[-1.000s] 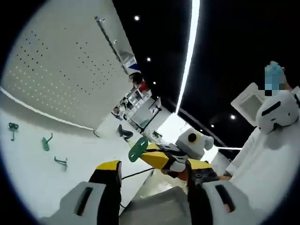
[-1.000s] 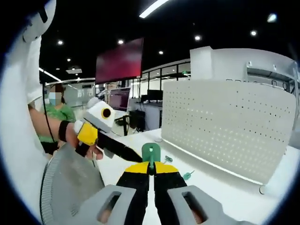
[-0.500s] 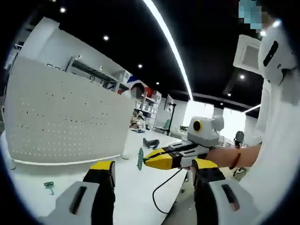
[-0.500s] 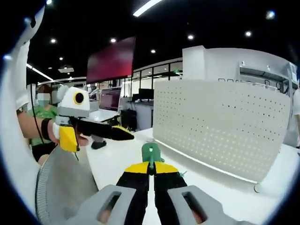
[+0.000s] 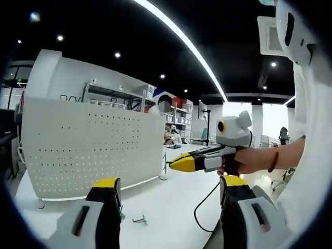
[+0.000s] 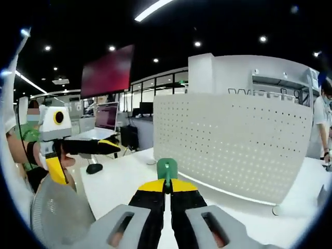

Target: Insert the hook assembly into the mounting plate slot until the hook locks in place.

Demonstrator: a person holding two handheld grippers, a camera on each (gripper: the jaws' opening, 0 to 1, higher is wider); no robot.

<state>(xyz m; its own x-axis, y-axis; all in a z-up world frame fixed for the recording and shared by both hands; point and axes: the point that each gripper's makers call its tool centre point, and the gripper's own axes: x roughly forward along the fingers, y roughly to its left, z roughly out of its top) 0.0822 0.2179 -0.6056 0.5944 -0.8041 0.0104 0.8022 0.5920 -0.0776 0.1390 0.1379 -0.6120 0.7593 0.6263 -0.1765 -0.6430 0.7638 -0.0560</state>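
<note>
Green hook assembly sits pinched in the right gripper jaws. Left gripper jaws gape empty. Best square the hook to the white pegboard before pushing in.

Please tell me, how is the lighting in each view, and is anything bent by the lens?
Left gripper view: dark ceiling, one bright light strip overexposed and curved by the fisheye; the white pegboard bows outward. Right gripper view: same dim ceiling with small spotlights; the pegboard is evenly lit and its edges curve; the green hook is sharp.

Dark ceiling, strip light
</note>
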